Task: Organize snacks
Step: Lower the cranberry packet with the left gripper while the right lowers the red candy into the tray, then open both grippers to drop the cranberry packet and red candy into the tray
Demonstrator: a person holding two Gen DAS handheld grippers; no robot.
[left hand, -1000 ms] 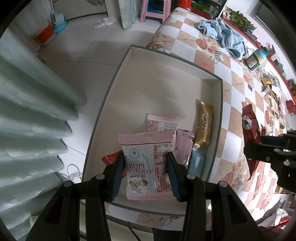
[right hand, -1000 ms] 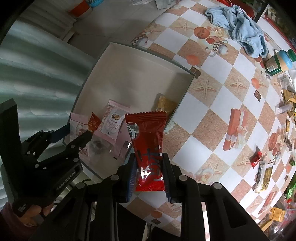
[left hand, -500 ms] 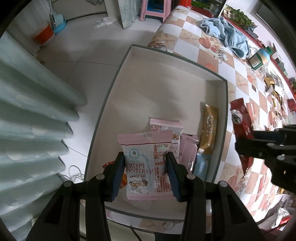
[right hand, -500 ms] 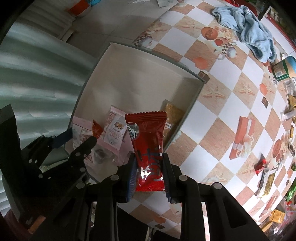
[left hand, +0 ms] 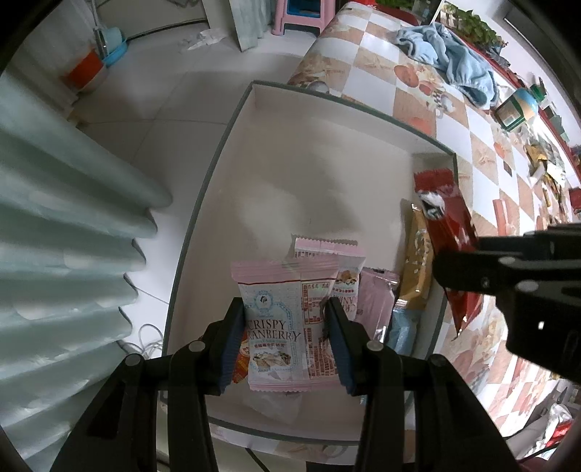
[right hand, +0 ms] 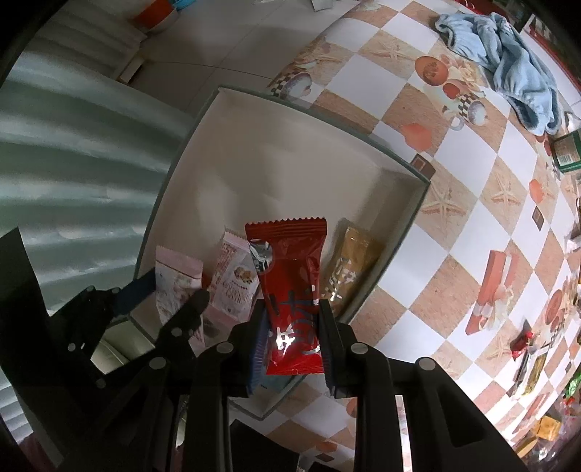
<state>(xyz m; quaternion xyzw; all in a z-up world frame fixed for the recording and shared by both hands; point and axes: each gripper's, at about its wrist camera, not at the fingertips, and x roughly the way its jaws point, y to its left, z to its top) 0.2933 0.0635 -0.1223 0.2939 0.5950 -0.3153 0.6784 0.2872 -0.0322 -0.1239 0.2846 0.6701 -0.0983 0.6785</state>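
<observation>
L gripper [left hand: 287, 341] has its jaws clamped on the pink cranberry pack [left hand: 283, 319], held upright above the near end of the white box [left hand: 326, 152]. R gripper [right hand: 292, 337] has its jaws pinched on the lower part of the red pack [right hand: 290, 297], also upright, over the box's near right corner just inside the right wall.

The box sits at the left edge of the checkered surface [right hand: 468, 203], one long side along the edge next to the floor [left hand: 174, 94].

Inside the box, all at the near end: a 2nd pink cranberry pack [left hand: 345, 268] lying flat just behind the held one, a plain pink pouch [left hand: 377, 297] to its right, a gold bar [left hand: 417, 265] along the right wall w/ a light blue wrapper [left hand: 401, 326] at its near end. A bit of orange-red wrapper [left hand: 241, 359] peeks out by the L gripper's left finger; can't tell what it is, mostly hidden.

Beyond the box's far right corner, well apart, a light blue cloth [right hand: 508, 65] is bunched on the surface. Loose snacks [right hand: 523, 341] lie scattered well to the right of the box, incl. a small red wrapper. A pink stool [left hand: 301, 14] stands on the floor past the box's far end.
</observation>
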